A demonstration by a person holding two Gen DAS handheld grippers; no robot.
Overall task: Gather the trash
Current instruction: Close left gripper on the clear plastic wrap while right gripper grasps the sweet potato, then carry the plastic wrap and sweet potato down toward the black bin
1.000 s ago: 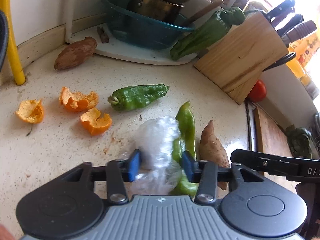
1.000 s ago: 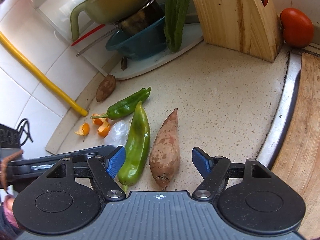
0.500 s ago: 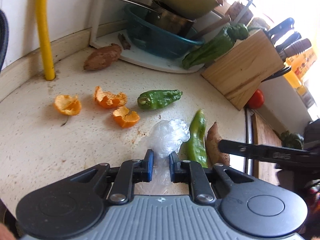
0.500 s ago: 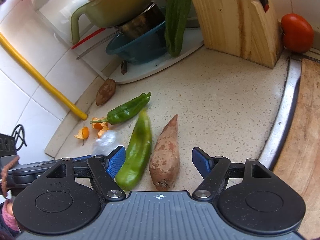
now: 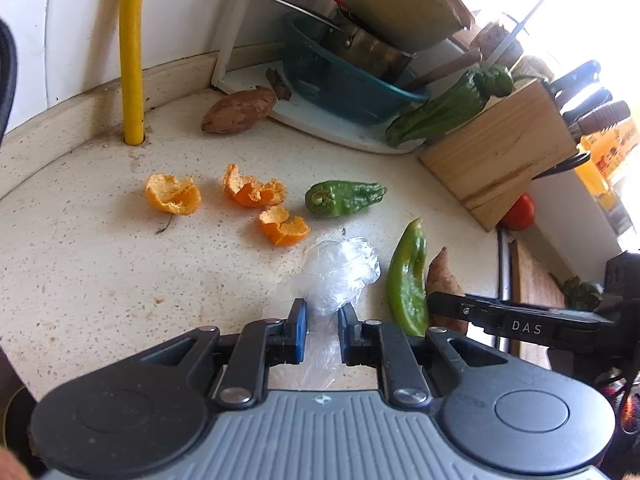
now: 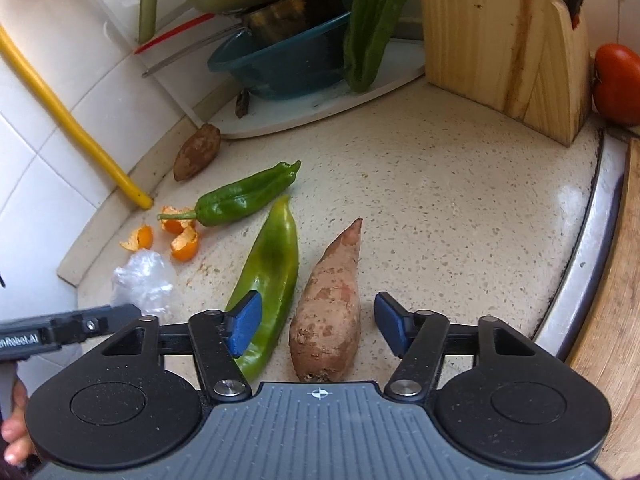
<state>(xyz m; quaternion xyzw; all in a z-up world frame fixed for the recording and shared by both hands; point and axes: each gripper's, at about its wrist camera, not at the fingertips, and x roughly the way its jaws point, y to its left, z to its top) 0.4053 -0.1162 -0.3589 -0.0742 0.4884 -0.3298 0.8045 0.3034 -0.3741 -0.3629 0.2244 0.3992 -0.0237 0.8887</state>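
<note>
A: While the left gripper (image 5: 322, 330) is closed on the near end of the plastic wrap (image 5: 340, 274), the wrap lies on the counter (image 5: 100, 280), just left of the long green pepper (image 5: 406, 280).

B: So the step is the pick-up of the first trash piece, I think. Next it must be lifted without slipping, because the film is thin.

A: Yes. Three orange peels (image 5: 256, 194) wait farther, near the yellow pipe (image 5: 132, 52). I see no bin.

B: And the right gripper (image 6: 316, 326)?

A: Its jaws have just been closing, but they are apart; the sweet potato (image 6: 328, 308) is between them and the pads do not press it.

B: Only the right view shows the tomato (image 6: 618, 84) clearly, and a hand (image 6: 14, 438) at the left edge.
</note>
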